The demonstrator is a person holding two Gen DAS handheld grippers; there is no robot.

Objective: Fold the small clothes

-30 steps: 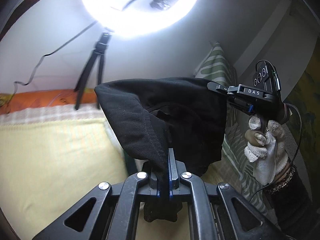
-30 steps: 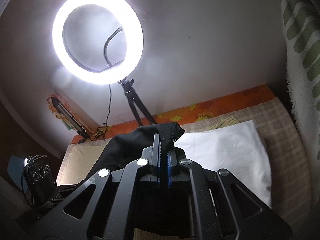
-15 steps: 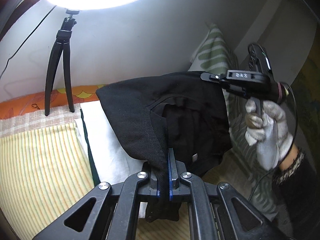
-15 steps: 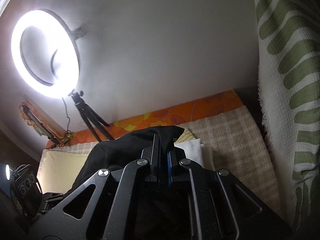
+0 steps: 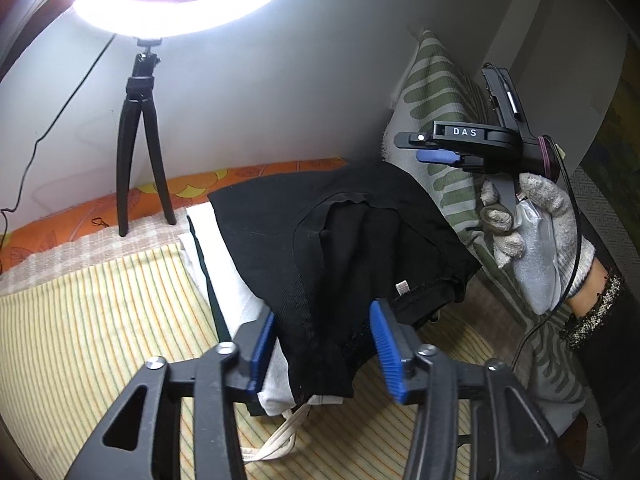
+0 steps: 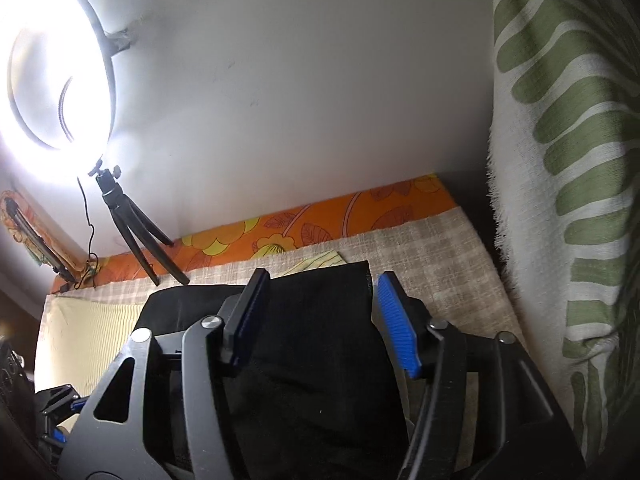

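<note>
The bed (image 5: 80,312) carries a white garment (image 5: 236,292) with the black garment (image 5: 340,248) lying on top. The left gripper (image 5: 324,340) is opening, pads apart either side of the black cloth's near edge. The right gripper (image 6: 324,320) is opening too, cloth between its pads, apparently untouched. Only the left view shows the gloved right hand (image 5: 532,232).

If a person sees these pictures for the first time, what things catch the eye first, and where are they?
First the bright ring light on its black tripod by the wall. Then the black garment, lying on white clothes on the striped bed cover, between the opening jaws of the left gripper and right gripper. A green-patterned cushion stands at the right.
</note>
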